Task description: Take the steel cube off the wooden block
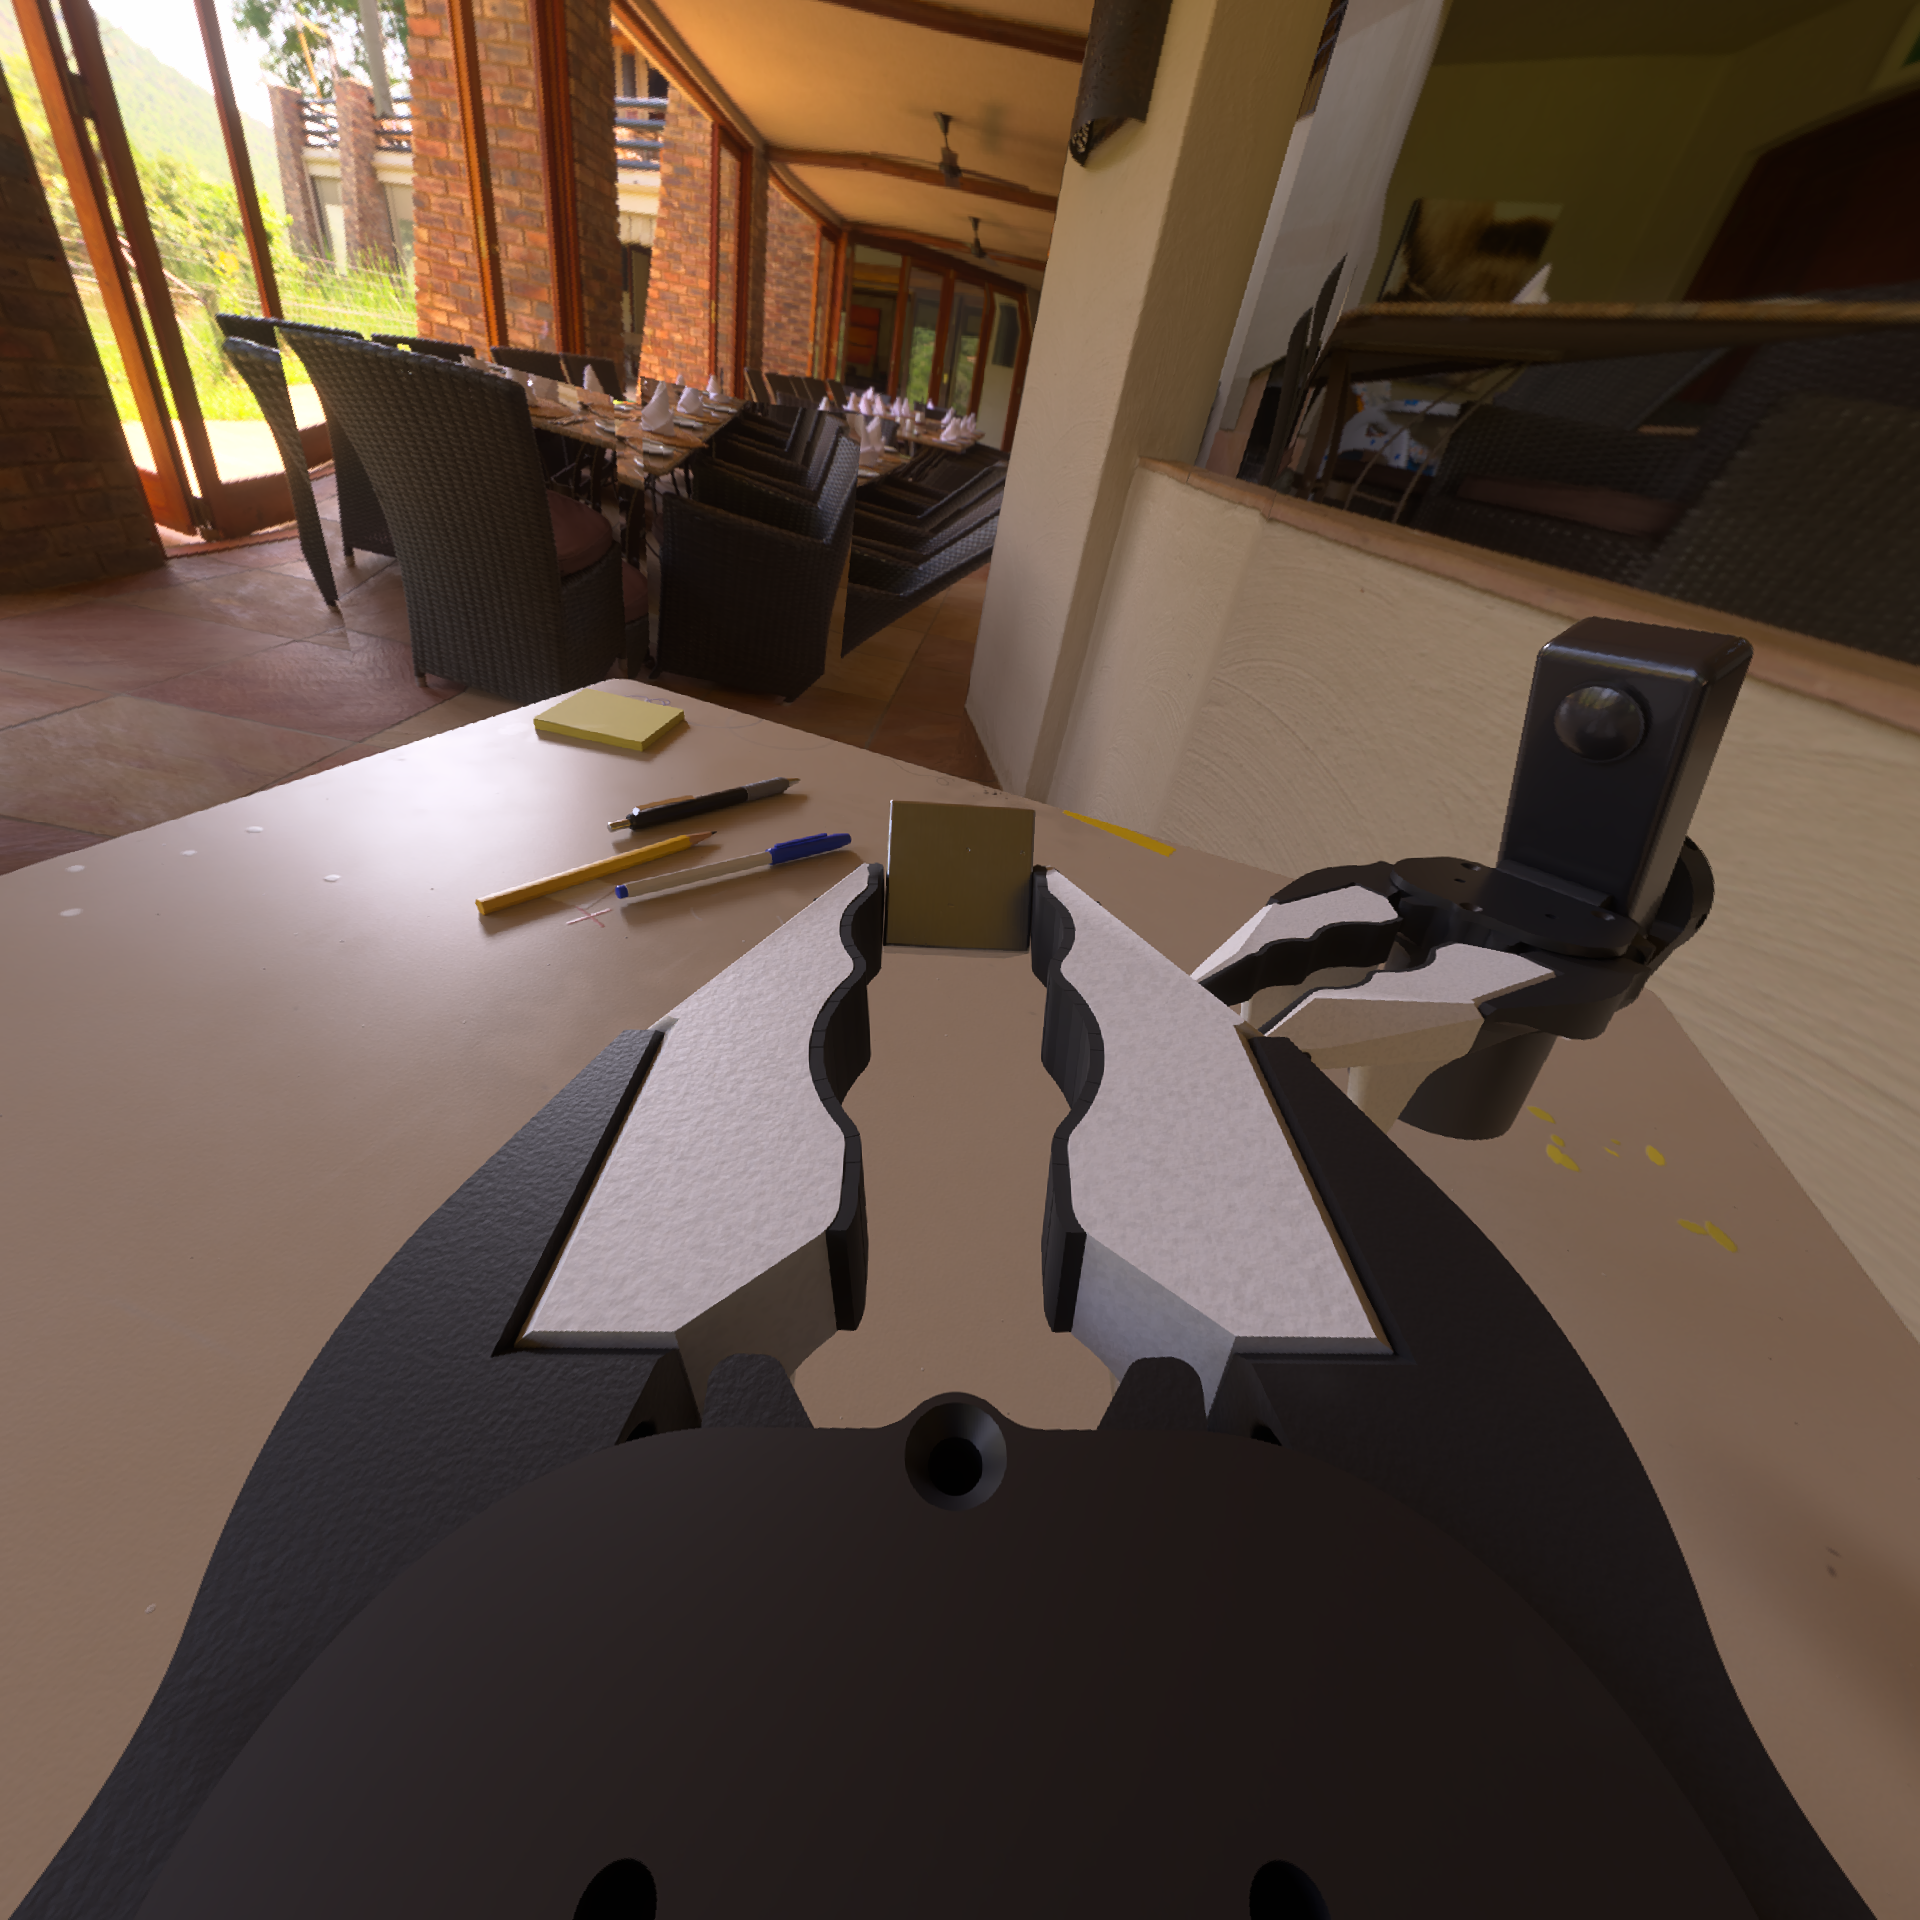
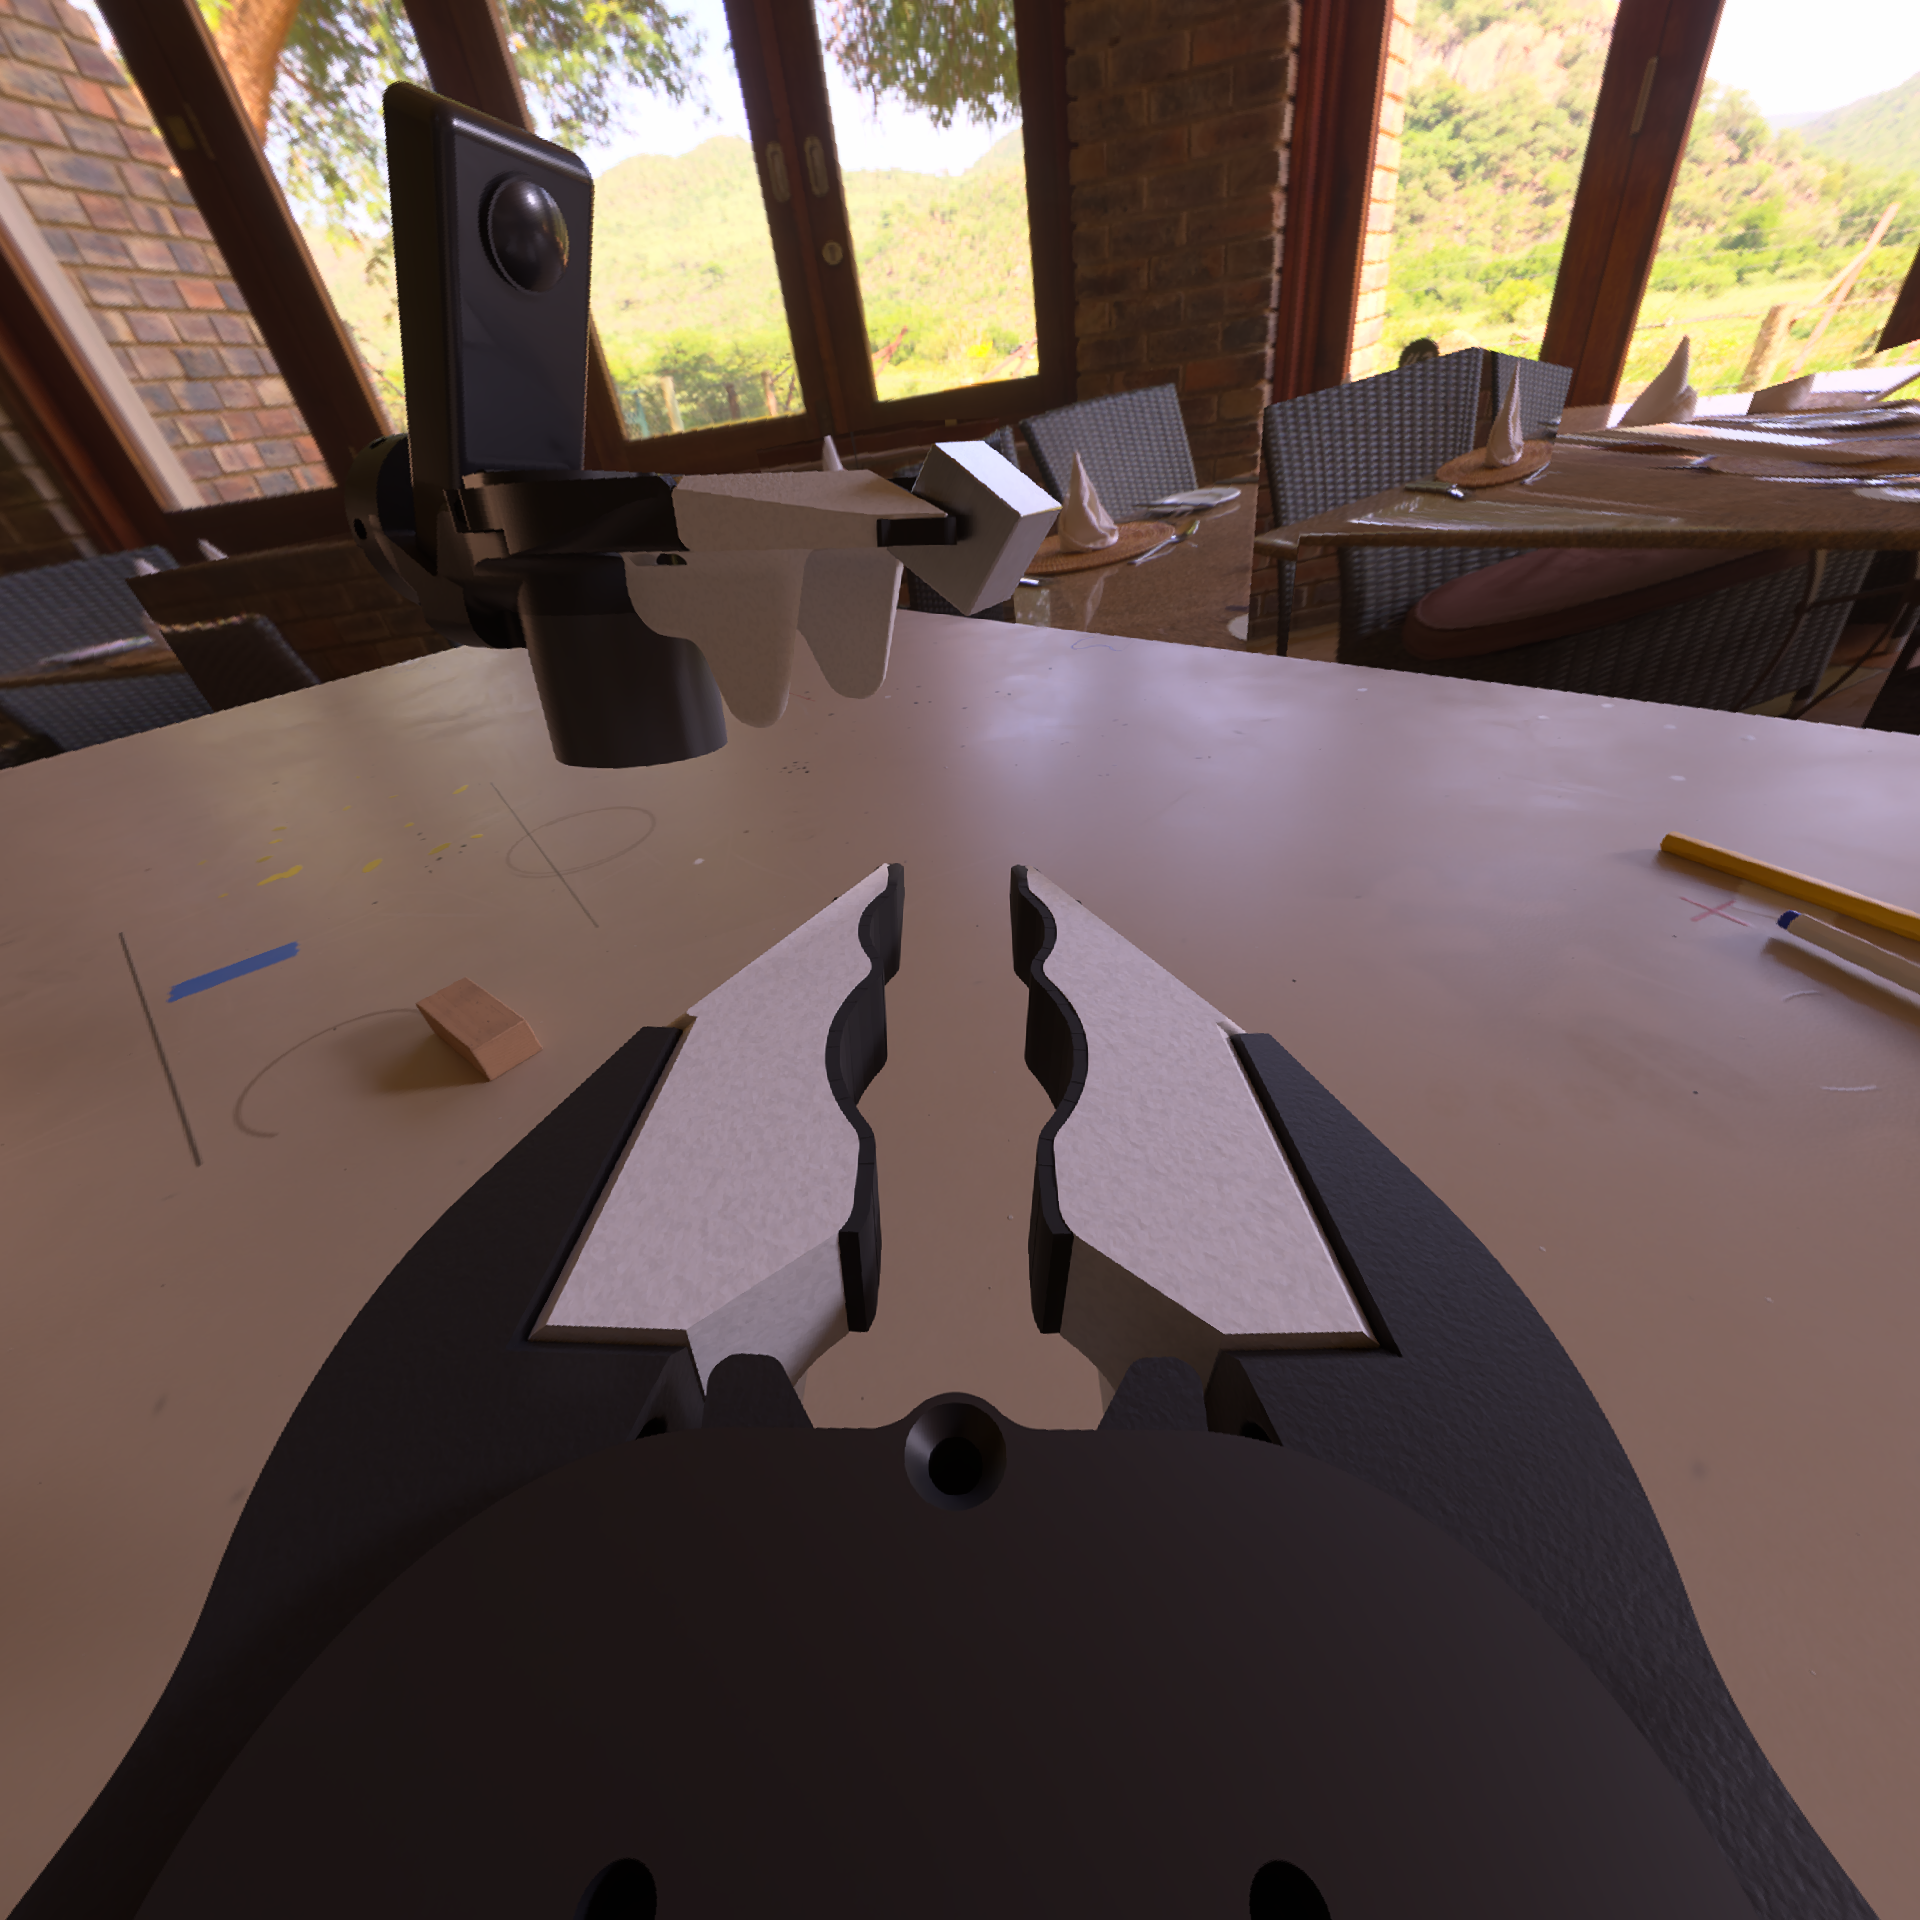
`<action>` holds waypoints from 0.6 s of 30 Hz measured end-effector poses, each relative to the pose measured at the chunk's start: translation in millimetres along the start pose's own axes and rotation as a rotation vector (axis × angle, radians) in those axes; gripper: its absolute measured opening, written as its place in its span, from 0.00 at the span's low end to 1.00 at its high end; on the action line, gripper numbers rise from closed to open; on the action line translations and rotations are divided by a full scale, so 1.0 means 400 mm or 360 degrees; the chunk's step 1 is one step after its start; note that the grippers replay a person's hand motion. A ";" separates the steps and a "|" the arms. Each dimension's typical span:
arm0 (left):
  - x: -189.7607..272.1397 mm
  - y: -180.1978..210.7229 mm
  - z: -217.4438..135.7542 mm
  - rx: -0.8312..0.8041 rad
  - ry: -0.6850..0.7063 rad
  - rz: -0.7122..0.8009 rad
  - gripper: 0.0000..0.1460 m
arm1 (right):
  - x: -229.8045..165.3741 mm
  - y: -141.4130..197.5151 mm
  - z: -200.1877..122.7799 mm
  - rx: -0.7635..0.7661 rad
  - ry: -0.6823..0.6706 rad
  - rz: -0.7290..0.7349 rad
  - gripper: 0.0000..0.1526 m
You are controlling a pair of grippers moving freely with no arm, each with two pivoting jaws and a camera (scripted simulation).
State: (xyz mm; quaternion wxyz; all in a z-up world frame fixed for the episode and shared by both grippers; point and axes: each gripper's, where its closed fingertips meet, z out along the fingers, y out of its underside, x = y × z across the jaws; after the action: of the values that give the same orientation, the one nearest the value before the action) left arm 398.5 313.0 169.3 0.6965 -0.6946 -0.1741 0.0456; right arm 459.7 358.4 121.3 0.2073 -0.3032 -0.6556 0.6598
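The left gripper (image 1: 957,883) holds the shiny square-faced steel cube (image 1: 959,875) between its fingers, lifted clear above the beige tabletop (image 2: 1351,935). Near it, the right gripper (image 2: 957,878) hovers, fingers parted and empty.

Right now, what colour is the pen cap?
Blue cap on a white pen; clearest in the left wrist view.

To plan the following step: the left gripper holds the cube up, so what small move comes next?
Probably lower the cube onto the bare table, ready for release: the left gripper holds it between its fingers, clear above the surface, resting on nothing.
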 end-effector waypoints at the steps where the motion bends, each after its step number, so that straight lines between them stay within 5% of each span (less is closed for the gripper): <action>1: -0.001 0.001 0.000 -0.0002 -0.0001 0.0000 0.19 | 0.000 0.000 0.000 0.0000 -0.0002 0.0005 0.13; 18: -0.004 -0.002 -0.002 0.0005 -0.0008 -0.0013 0.19 | 0.006 0.005 -0.001 -0.0031 0.0017 -0.0008 0.13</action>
State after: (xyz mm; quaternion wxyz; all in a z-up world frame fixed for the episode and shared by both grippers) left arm 397.2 311.7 169.9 0.6973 -0.6927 -0.1787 0.0448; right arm 458.3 360.2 119.2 0.2095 -0.3071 -0.6617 0.6511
